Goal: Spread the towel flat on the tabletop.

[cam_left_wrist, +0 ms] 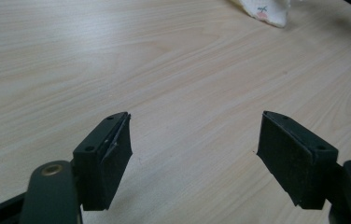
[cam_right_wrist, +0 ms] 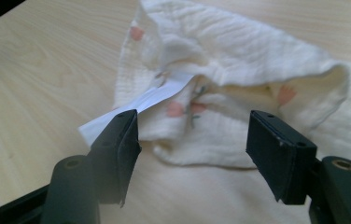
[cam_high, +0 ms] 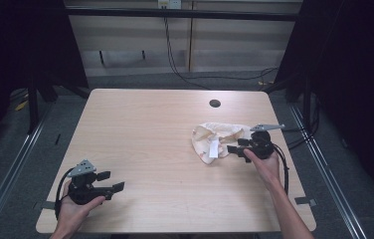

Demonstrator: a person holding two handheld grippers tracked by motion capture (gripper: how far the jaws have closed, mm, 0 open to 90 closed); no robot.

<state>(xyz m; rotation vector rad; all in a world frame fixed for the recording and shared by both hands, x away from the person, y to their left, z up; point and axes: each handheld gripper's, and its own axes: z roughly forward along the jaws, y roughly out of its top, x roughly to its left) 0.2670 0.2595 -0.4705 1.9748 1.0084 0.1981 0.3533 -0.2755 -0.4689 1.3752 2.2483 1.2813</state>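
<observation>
- Item: cream muslin cloth (cam_right_wrist: 239, 56) with small pink fruit print, crumpled in a loose heap on the right part of the tabletop (cam_high: 150, 149); a white care label (cam_right_wrist: 141, 100) sticks out from its near edge
- Right tongs (cam_right_wrist: 194, 154): spread wide, nothing gripped, jaws either side of the heap's near edge, one jaw just beside the label
- Left tongs (cam_left_wrist: 194, 156): spread wide, empty, over bare tabletop, well apart from the cloth
- Risk: closing here may catch the label alone, or a single layer; the heap would then drag or unfold unevenly
- Risk: jaws set too low may scrape the tabletop and push the soft folds away
- Risk: one-sided pull, with the left tongs far off, may bunch the cloth further
</observation>
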